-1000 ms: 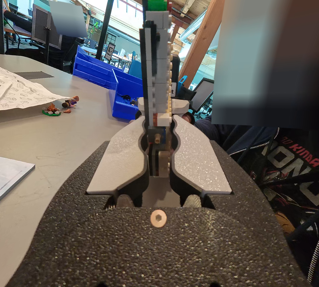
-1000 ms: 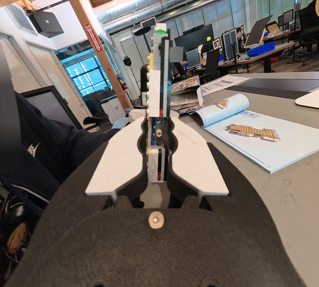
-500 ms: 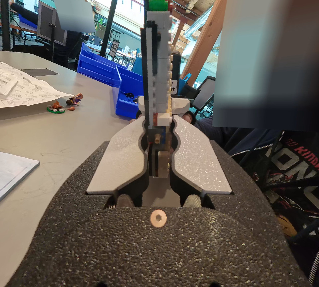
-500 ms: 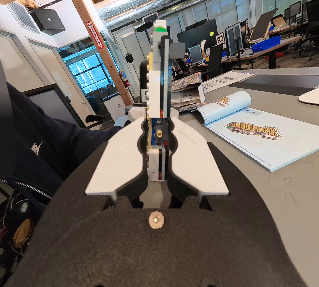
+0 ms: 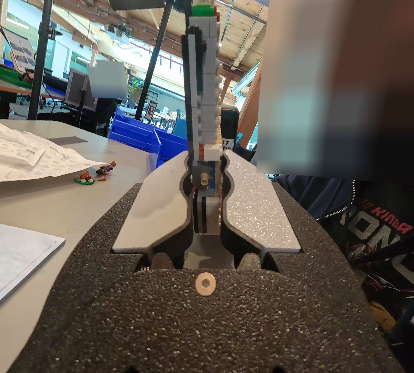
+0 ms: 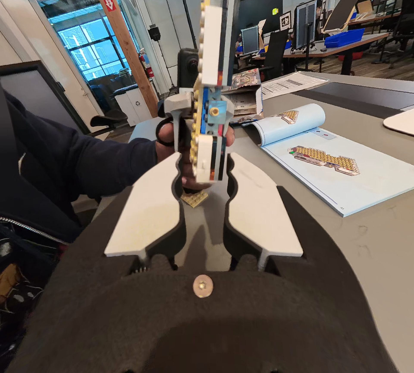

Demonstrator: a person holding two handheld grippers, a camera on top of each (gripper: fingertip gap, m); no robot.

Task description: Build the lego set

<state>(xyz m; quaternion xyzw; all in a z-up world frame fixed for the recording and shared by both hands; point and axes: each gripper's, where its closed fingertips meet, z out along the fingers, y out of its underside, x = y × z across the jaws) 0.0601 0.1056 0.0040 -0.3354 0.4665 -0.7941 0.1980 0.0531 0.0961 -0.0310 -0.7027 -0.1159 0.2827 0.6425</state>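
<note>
The left gripper (image 5: pixel 206 160) is clamping both pads on the upright brick model (image 5: pixel 205 84) above the grey table (image 5: pixel 58 203), while the right gripper (image 6: pixel 203 160) is gaping around its lower end without touching, booklet (image 6: pixel 336 164) lying beyond

A tall brick model (image 5: pixel 202 97) stands upright between the fingers of the left tongs (image 5: pixel 206 160), which press on its lower part from both sides. In the right wrist view the same model (image 6: pixel 211 84) sits just ahead of the right tongs (image 6: pixel 202 158), whose fingers stand apart from it on either side. Behind the model there, a hand (image 6: pixel 179 144) holds the left tongs. A small plate (image 6: pixel 194 198) lies on the tabletop (image 6: pixel 369 261) below, perhaps directly under the model. An open booklet (image 6: pixel 336 160) lies to the right. In the left wrist view, a paper sheet (image 5: pixel 33 156) and small figures (image 5: pixel 94 175) lie to the left, with bins (image 5: pixel 143 135) behind.
</note>
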